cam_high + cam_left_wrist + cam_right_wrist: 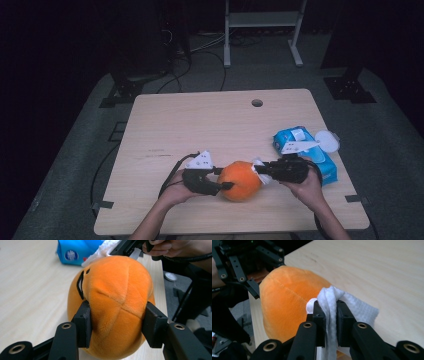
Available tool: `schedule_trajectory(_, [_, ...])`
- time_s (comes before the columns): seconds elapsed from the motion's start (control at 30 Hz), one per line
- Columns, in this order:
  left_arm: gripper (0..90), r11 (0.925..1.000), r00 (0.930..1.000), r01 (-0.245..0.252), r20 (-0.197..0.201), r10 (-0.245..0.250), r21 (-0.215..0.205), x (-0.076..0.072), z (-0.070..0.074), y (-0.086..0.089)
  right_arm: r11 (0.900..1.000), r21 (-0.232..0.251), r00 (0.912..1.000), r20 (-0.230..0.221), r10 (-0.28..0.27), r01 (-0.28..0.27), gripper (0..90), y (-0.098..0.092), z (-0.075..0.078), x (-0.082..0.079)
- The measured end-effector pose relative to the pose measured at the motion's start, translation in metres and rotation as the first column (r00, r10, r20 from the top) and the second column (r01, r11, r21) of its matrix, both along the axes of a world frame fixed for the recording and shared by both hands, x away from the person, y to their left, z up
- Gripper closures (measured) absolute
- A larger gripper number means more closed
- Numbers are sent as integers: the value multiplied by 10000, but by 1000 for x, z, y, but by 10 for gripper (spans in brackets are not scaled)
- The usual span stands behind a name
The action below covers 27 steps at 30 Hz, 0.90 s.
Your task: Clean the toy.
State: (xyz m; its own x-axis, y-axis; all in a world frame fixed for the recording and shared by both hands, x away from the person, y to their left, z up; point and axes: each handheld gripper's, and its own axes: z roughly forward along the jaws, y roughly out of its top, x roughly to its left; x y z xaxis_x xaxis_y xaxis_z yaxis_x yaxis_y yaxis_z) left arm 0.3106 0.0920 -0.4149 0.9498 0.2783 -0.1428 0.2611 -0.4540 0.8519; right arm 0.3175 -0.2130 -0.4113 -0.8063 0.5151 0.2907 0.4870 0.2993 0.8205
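**Wiping the orange plush, wipe just at its side**

My left gripper [117,325] has its jaws clamped on the orange plush toy [241,180], which sits near the table's [200,120] front edge. My right gripper [331,315] pinches a folded white wipe [332,302] tight and holds it at the toy's side. I judge the wiping barely begun; most of the fur is left. The blue wipe pack [300,145] by the right edge lies with its lid flipped open; what remains inside I cannot tell.
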Motion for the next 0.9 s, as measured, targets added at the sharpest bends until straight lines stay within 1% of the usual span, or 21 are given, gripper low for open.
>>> schedule_trajectory(0.03, [491, 10000, 10000, -39, -67, 39, -52, 1, 1, 1, 10000, 38, 10000, -44, 15, -15, 794, 1, -1, 0])
schedule_trajectory(0.1, [488, 9999, 9998, -77, -157, 74, -151, 1, 3, 1, 10000, -7, 9996, 284, -40, 40, 794, 3, 6, -3])
schedule_trajectory(0.13, [486, 9998, 9999, -54, -154, 51, -166, 1, 3, 0, 9998, 185, 9992, 404, 51, -58, 794, 5, 12, -5])
schedule_trajectory(0.17, [483, 10000, 9999, -11, -118, 10, -70, -1, 2, -3, 9995, 238, 9984, 538, 191, -204, 794, 9, 17, -8])
schedule_trajectory(0.2, [479, 10000, 10000, 53, -29, -53, 28, -2, 1, -6, 9991, 145, 9963, 772, 387, -399, 794, 14, 22, -11])
schedule_trajectory(0.27, [469, 9999, 9998, 167, 61, -167, 23, -4, 0, -12, 9947, 275, 9897, 1065, 952, -987, 793, 25, 30, -17])
schedule_trajectory(0.3, [461, 9998, 9997, 167, 164, -168, 99, -4, 0, -13, 9937, 30, 9860, 1249, 1105, -1117, 793, 32, 32, -21])
schedule_trajectory(0.33, [440, 9999, 9995, 146, 278, -148, 64, -4, 0, -13, 9932, -373, 9822, 1487, 1144, -1100, 793, 38, 34, -23])
schedule_trajectory(0.37, [403, 9998, 9992, 166, 362, -163, -78, -3, -2, -12, 9928, -677, 9806, 1633, 1084, -985, 792, 41, 33, -25])
schedule_trajectory(0.4, [357, 9992, 9986, 247, 476, -232, -309, -2, -6, -10, 9930, -763, 9804, 1686, 1017, -899, 793, 41, 32, -24])
schedule_trajectory(0.47, [286, 9963, 9969, 310, 750, -249, -804, 0, -11, -7, 9944, -780, 9846, 1537, 829, -715, 791, 35, 26, -20])
schedule_trajectory(0.5, [277, 9941, 9958, 370, 870, -281, -1024, 1, -13, -6, 9958, -722, 9870, 1466, 656, -554, 792, 31, 23, -18])
schedule_trajectory(0.53, [272, 9925, 9946, 412, 994, -298, -1154, 2, -14, -6, 9975, -535, 9898, 1326, 521, -453, 791, 25, 21, -15])
schedule_trajectory(0.6, [252, 9902, 9911, 594, 1259, -434, -1262, 4, -21, -8, 9990, -386, 9916, 1260, 287, -240, 791, 18, 21, -13])
schedule_trajectory(0.67, [213, 9906, 9848, 764, 1637, -572, -1134, 5, -30, -11, 9994, -326, 9923, 1228, 170, -131, 790, 14, 20, -11])
schedule_trajectory(0.7, [202, 9896, 9830, 736, 1764, -511, -1236, 5, -34, -13, 9995, -306, 9928, 1188, 140, -105, 790, 13, 19, -9])
schedule_trajectory(0.77, [198, 9877, 9828, 584, 1822, -314, -1452, 6, -37, -16, 9997, -252, 9936, 1125, 57, -29, 789, 13, 17, -8])
schedule_trajectory(0.8, [201, 9870, 9824, 539, 1850, -252, -1517, 5, -37, -18, 9997, -252, 9935, 1139, 15, 14, 790, 13, 17, -8])
schedule_trajectory(0.83, [241, 9869, 9820, 519, 1878, -226, -1525, 4, -36, -18, 9996, -253, 9931, 1170, -52, 82, 789, 13, 18, -9])
schedule_trajectory(0.87, [294, 9894, 9791, 441, 2030, -152, -1383, 2, -33, -19, 9997, -201, 9927, 1205, -85, 110, 789, 13, 19, -10])
schedule_trajectory(0.9, [359, 9909, 9785, 374, 2061, -99, -1296, 0, -27, -18, 9998, -105, 9925, 1214, -141, 155, 791, 12, 20, -10])
